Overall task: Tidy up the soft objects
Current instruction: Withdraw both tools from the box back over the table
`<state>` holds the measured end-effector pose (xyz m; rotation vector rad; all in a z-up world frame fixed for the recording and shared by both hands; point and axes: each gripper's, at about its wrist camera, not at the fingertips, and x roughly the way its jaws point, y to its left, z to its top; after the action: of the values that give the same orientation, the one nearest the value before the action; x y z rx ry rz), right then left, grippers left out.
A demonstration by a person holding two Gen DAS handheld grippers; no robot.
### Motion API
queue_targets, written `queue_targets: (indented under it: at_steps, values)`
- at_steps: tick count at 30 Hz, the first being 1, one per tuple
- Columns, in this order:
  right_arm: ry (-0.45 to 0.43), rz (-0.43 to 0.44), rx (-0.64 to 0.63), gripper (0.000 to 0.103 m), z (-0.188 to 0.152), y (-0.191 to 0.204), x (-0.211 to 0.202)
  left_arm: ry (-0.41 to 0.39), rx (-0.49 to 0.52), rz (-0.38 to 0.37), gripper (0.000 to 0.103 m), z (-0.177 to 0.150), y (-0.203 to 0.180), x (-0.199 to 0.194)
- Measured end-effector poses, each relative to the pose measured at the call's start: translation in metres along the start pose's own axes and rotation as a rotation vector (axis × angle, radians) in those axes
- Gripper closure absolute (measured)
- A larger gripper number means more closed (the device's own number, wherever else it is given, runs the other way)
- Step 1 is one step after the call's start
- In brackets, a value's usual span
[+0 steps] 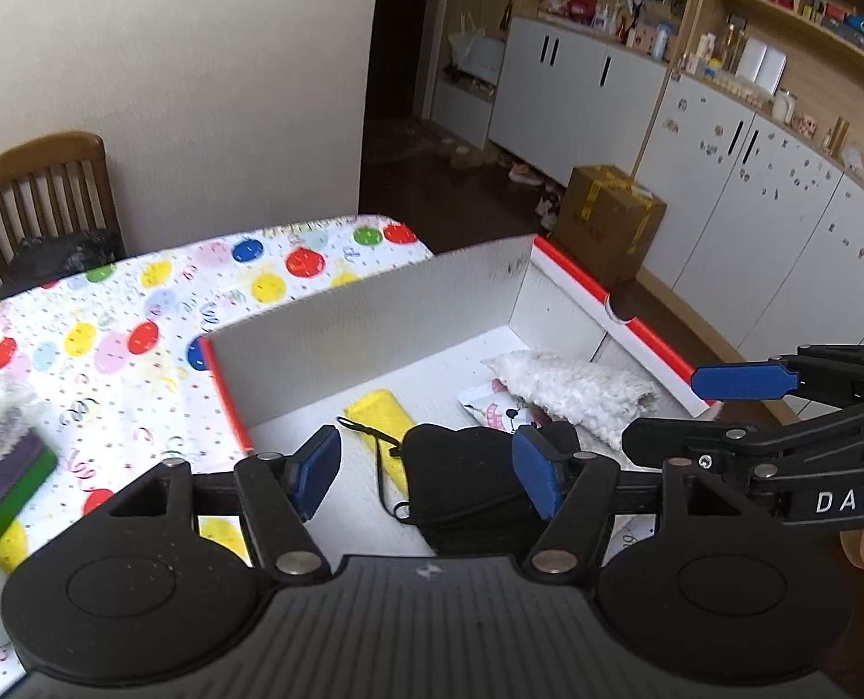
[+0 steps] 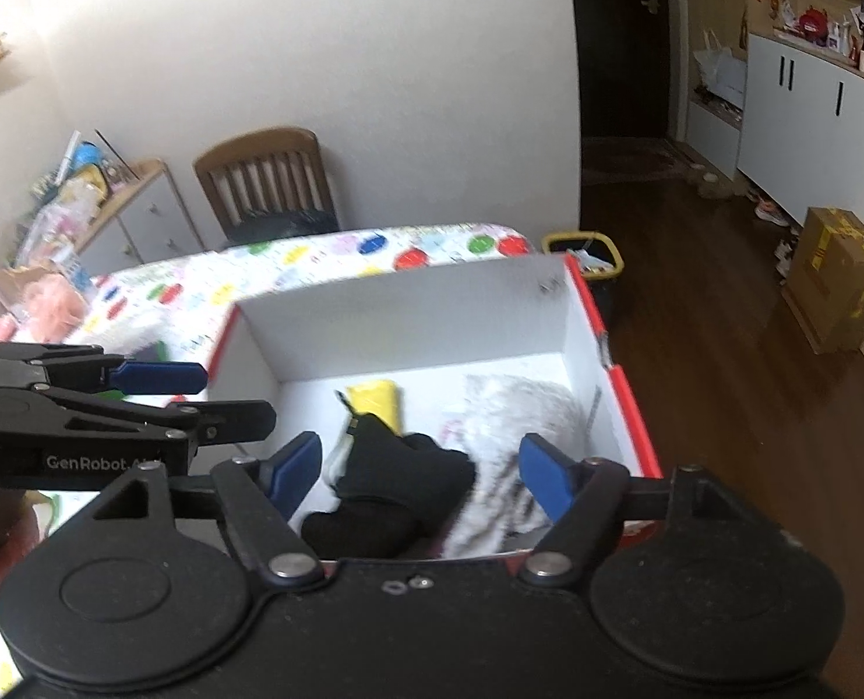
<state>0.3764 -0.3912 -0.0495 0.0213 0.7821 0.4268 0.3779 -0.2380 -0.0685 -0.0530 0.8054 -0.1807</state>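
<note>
A white box with red edges (image 1: 373,314) (image 2: 408,314) stands on the dotted tablecloth. In it lie a black soft item (image 1: 461,466) (image 2: 397,489), a yellow cloth (image 1: 382,413) (image 2: 373,399), a white fluffy cloth (image 1: 571,390) (image 2: 519,408) and a pink-printed white piece (image 1: 490,402). My left gripper (image 1: 426,472) is open and empty above the box's near end, over the black item. My right gripper (image 2: 420,475) is open and empty above the box too. A purple and green sponge (image 1: 6,477) lies on the table left of the box.
The table (image 1: 140,314) has a wooden chair (image 1: 41,186) (image 2: 268,180) behind it by the wall. A brown cardboard box (image 1: 606,221) (image 2: 839,274) stands on the floor by white cabinets. A yellow-rimmed bin (image 2: 586,256) stands past the table's far corner.
</note>
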Motion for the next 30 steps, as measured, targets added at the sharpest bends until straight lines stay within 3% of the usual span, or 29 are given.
queue_targets:
  at_steps: [10, 14, 20, 22, 26, 30]
  values:
    - [-0.066, 0.066, -0.012, 0.017, 0.006, 0.054, -0.021, -0.081, -0.033, 0.005, 0.028, -0.014, 0.039, -0.061]
    - [-0.082, 0.09, -0.019, 0.012, 0.009, 0.082, -0.023, -0.113, -0.06, -0.001, 0.019, -0.023, 0.065, -0.085]
    - [-0.092, 0.109, -0.031, 0.008, 0.014, 0.127, -0.016, -0.134, -0.108, 0.009, 0.018, -0.039, 0.109, -0.112]
    - [-0.089, 0.114, -0.034, 0.007, 0.015, 0.142, -0.011, -0.143, -0.122, 0.02, 0.017, -0.044, 0.126, -0.12]
    - [-0.074, 0.115, -0.046, 0.004, 0.018, 0.173, 0.005, -0.162, -0.133, 0.066, 0.001, -0.056, 0.158, -0.135]
    - [-0.062, 0.119, -0.052, 0.002, 0.022, 0.203, 0.023, -0.182, -0.156, 0.109, 0.001, -0.07, 0.194, -0.146]
